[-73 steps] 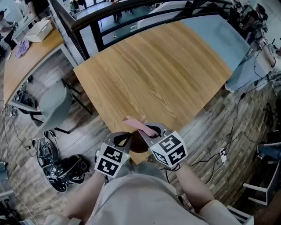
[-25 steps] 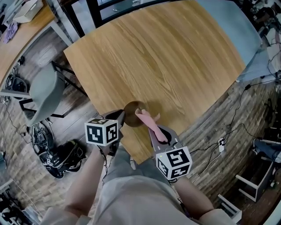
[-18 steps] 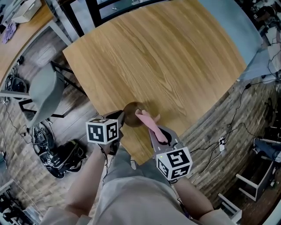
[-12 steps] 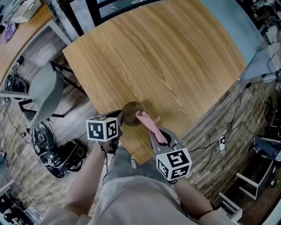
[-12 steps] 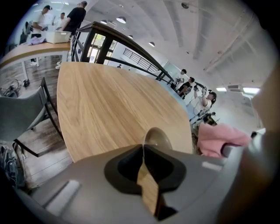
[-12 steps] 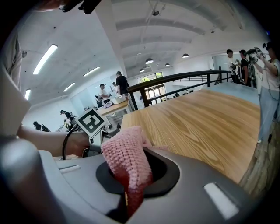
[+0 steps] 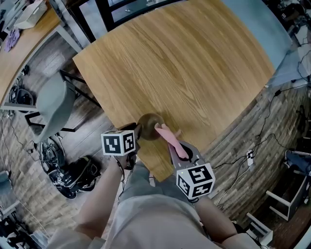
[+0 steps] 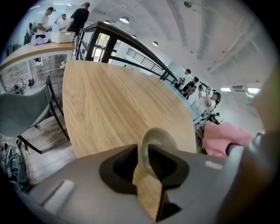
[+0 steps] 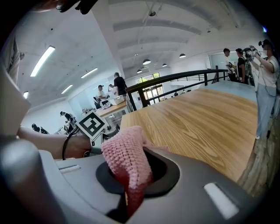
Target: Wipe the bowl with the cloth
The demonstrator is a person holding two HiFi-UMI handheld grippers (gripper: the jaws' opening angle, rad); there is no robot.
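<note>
A small brown bowl (image 7: 149,133) stands on the wooden table (image 7: 184,63) close to its near edge. My left gripper (image 7: 136,133) is at the bowl's left side. In the left gripper view the bowl's rim (image 8: 158,139) sits between the jaws, which are opening; a gap shows beside the rim and bare wood below it. My right gripper (image 7: 174,145) is shut on a pink knitted cloth (image 7: 168,136), whose free end reaches over the bowl's right edge. In the right gripper view the cloth (image 9: 127,159) bulges out of the jaws.
A grey chair (image 7: 53,104) stands left of the table, with a black bag (image 7: 73,177) on the floor below it. A dark railing (image 7: 104,14) runs behind the table. Cables (image 7: 250,155) lie on the floor at right. People stand in the background.
Since the earliest frame the bowl has come from low by my body to the table near its edge, and the grippers have parted. Over the last second hardly anything shifts.
</note>
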